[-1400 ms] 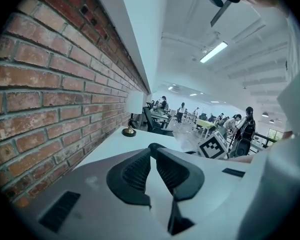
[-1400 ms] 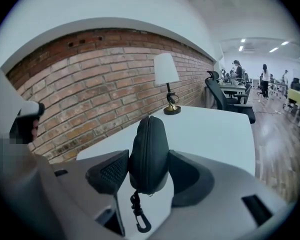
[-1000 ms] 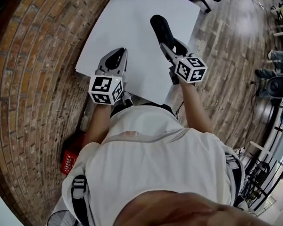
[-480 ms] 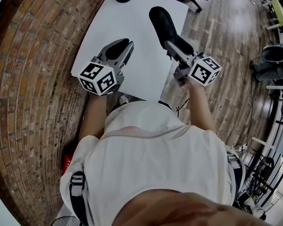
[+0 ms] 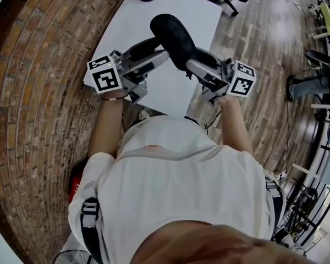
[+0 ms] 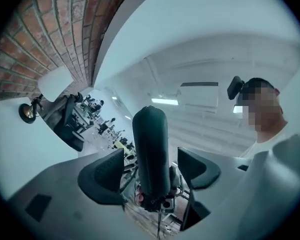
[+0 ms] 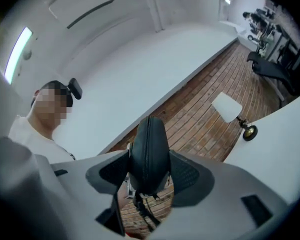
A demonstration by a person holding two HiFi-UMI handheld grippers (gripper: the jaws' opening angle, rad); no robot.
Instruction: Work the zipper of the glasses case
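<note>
On the glasses case (image 7: 149, 154) the zipper pull is indistinct, perhaps behind the jaws.

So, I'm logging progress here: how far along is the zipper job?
Done: the case is held up, and the right gripper has its jaws shut on it. In hand: the left gripper is open, its jaws either side of the case, not touching. Left: the zipper looks closed, so pulling it remains.
</note>
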